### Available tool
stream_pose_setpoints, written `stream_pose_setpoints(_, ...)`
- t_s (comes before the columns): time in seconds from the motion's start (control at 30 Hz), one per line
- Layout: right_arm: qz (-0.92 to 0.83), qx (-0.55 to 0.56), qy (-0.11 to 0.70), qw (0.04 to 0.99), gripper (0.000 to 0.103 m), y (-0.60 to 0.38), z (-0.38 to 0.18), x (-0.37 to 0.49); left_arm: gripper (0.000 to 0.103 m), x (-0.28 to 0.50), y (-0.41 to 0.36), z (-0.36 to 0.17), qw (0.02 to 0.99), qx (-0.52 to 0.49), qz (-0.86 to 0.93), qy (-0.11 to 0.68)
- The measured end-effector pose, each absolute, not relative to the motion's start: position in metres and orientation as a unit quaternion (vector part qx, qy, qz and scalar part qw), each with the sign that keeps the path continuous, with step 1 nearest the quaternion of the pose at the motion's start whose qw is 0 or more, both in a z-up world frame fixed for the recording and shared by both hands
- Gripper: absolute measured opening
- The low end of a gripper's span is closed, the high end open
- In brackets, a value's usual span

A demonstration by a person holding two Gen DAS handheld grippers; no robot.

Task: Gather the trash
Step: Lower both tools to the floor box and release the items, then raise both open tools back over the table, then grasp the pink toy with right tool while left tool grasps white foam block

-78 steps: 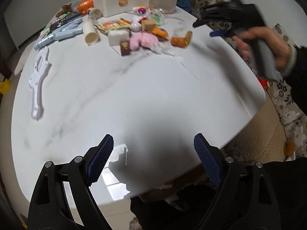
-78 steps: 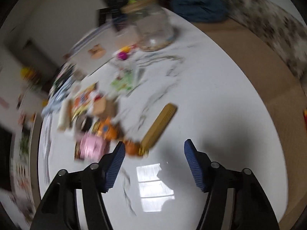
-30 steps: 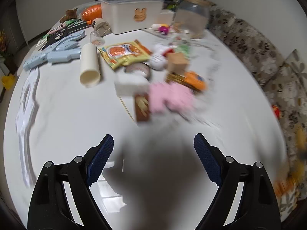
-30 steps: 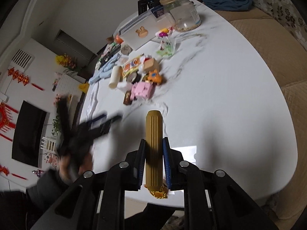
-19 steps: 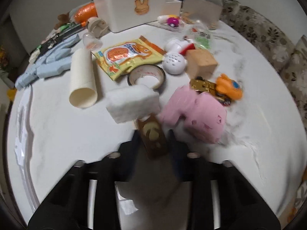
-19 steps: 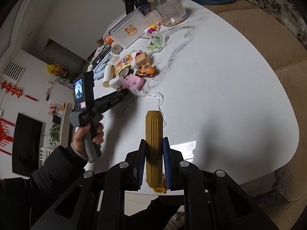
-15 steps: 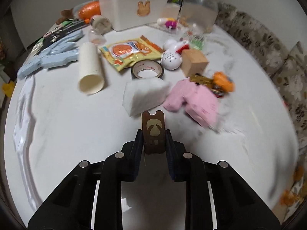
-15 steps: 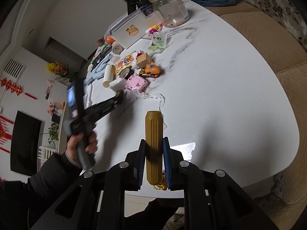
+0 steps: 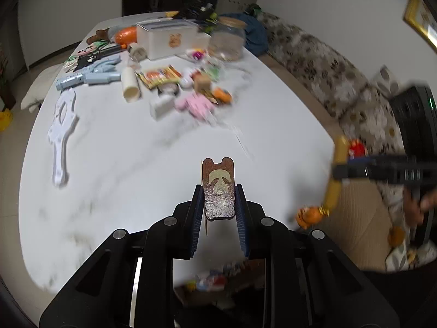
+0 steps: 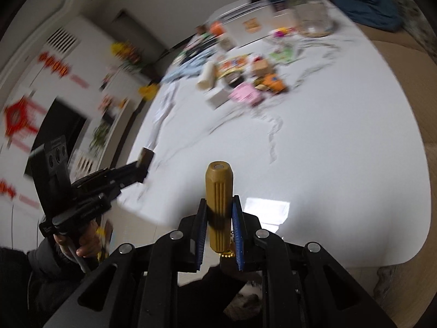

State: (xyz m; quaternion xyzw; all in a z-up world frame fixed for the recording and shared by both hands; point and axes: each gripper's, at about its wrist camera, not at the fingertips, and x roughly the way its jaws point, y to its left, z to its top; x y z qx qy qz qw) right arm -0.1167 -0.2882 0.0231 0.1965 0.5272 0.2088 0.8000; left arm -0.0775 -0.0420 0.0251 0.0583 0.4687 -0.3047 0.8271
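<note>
Left tool [image 9: 220, 191]: closed on a brown bear-shaped piece [image 9: 218, 184] with a pale face mark; the blue pads press both of its long edges; the piece stands up out of the jaws, clear of the bench.
Right tool [image 10: 218, 218]: closed on a ribbed mustard-yellow stick [image 10: 218, 205]; the stick runs lengthwise between the pads, flat end forward; a small gold beaded part shows at its lower end.
Right tool, seen from the left wrist view: at the right edge past the bench rim, stick crosswise in the jaws; a small orange figure [image 9: 311, 214] hangs at the stick's lower end.
Left tool, seen from the right wrist view: at the left, held in a hand [image 10: 87, 242] with a dark sleeve; brown piece at its tip, over the bench edge.
Bench [image 9: 123, 164]: white, marble-veined, rounded rim; near half bare, with a bright window reflection.
Far half of bench: pink toy [image 9: 195, 104], white block [image 9: 162, 106], cream tube [image 9: 130, 83], orange snack packet [image 9: 158, 78], white box with a bear mark [image 9: 169, 39], glass jar [image 9: 228, 41], blue toy gun [image 9: 87, 78], white flat cut-out [image 9: 62, 125].
Room: floral sofa [image 9: 322, 71] along the right side of the bench; white walls; red hangings [image 10: 19, 112] blurred on the left wall.
</note>
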Motion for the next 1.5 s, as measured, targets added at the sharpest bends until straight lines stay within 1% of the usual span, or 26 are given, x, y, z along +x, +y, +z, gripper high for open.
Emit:
stream_pose_setpoints(0.13, 0.258, 0.149, 0.561, 0.772, 0.017, -0.273, 0.008, -0.144, 0.023, -0.134, -0.047, 0.0, 0.807, 0.098, -0.304, 0.496)
stream_pose_setpoints(0.2, 0.271, 0.133, 0.583, 0.754, 0.017, -0.267, -0.01, -0.154, 0.023, -0.149, -0.049, -0.018, 0.794, 0.109, -0.302, 0.516)
stream_pose_setpoints(0.23, 0.275, 0.128, 0.593, 0.745, 0.019, -0.265, -0.019, -0.157, 0.03, -0.155, -0.051, -0.029, 0.786, 0.115, -0.303, 0.527)
stream_pose_setpoints(0.27, 0.284, 0.119, 0.607, 0.733, 0.021, -0.261, -0.033, -0.159, 0.047, -0.16, -0.053, -0.043, 0.781, 0.128, -0.293, 0.536)
stream_pose_setpoints(0.3, 0.285, 0.11, 0.614, 0.727, 0.028, -0.259, -0.043, -0.162, 0.058, -0.165, -0.054, -0.052, 0.78, 0.137, -0.286, 0.54)
stream_pose_setpoints(0.33, 0.281, 0.099, 0.625, 0.722, 0.044, -0.256, -0.057, -0.164, 0.071, -0.168, -0.054, -0.061, 0.777, 0.143, -0.283, 0.544)
stream_pose_setpoints(0.37, 0.278, 0.092, 0.632, 0.718, 0.046, -0.255, -0.067, -0.166, 0.071, -0.17, -0.054, -0.072, 0.774, 0.152, -0.276, 0.55)
stream_pose_setpoints(0.47, 0.269, 0.083, 0.64, 0.715, 0.046, -0.258, -0.075, -0.169, 0.071, -0.171, -0.049, -0.083, 0.763, 0.16, -0.269, 0.565)
stream_pose_setpoints(0.57, 0.27, 0.081, 0.608, 0.742, 0.046, -0.263, -0.05, -0.161, 0.071, -0.162, -0.039, -0.07, 0.773, 0.146, -0.267, 0.557)
stream_pose_setpoints(0.6, 0.268, 0.072, 0.592, 0.757, 0.048, -0.264, -0.039, -0.153, 0.071, -0.155, -0.035, -0.062, 0.779, 0.137, -0.266, 0.551)
stream_pose_setpoints(0.63, 0.265, 0.061, 0.574, 0.772, 0.056, -0.265, -0.028, -0.146, 0.071, -0.146, -0.032, -0.054, 0.785, 0.128, -0.266, 0.544)
stream_pose_setpoints(0.7, 0.243, 0.031, 0.532, 0.81, 0.068, -0.263, -0.006, -0.118, 0.077, -0.131, -0.028, -0.04, 0.8, 0.117, -0.26, 0.528)
stream_pose_setpoints(0.73, 0.233, 0.02, 0.52, 0.821, 0.069, -0.261, -0.002, -0.106, 0.078, -0.122, -0.026, -0.034, 0.808, 0.114, -0.255, 0.519)
stream_pose_setpoints(0.8, 0.211, 0.007, 0.496, 0.842, 0.069, -0.254, 0.001, -0.067, 0.078, -0.098, -0.021, -0.026, 0.82, 0.105, -0.247, 0.505)
stream_pose_setpoints(0.93, 0.175, 0.038, 0.487, 0.855, 0.069, -0.241, -0.017, 0.017, 0.078, -0.049, -0.011, -0.025, 0.829, 0.066, -0.219, 0.511)
stream_pose_setpoints(1.07, 0.147, 0.035, 0.501, 0.852, 0.069, -0.224, -0.043, 0.087, 0.078, -0.016, 0.006, -0.027, 0.831, 0.028, -0.209, 0.515)
stream_pose_setpoints(1.2, 0.128, 0.011, 0.523, 0.843, 0.069, -0.212, -0.068, 0.128, 0.078, 0.018, 0.015, -0.027, 0.837, 0.023, -0.21, 0.504)
stream_pose_setpoints(1.27, 0.123, 0.008, 0.543, 0.831, 0.061, -0.209, -0.082, 0.144, 0.078, 0.035, 0.016, -0.032, 0.837, 0.024, -0.213, 0.503)
stream_pose_setpoints(1.3, 0.12, -0.001, 0.547, 0.829, 0.05, -0.207, -0.085, 0.146, 0.079, 0.045, 0.015, -0.034, 0.837, 0.026, -0.218, 0.501)
stream_pose_setpoints(1.37, 0.117, -0.027, 0.555, 0.823, 0.049, -0.198, -0.083, 0.147, 0.078, 0.063, 0.009, -0.039, 0.84, 0.038, -0.223, 0.494)
stream_pose_setpoints(1.5, 0.118, 0.022, 0.552, 0.825, 0.048, -0.208, -0.068, 0.134, 0.078, 0.089, -0.011, -0.046, 0.839, 0.065, -0.243, 0.482)
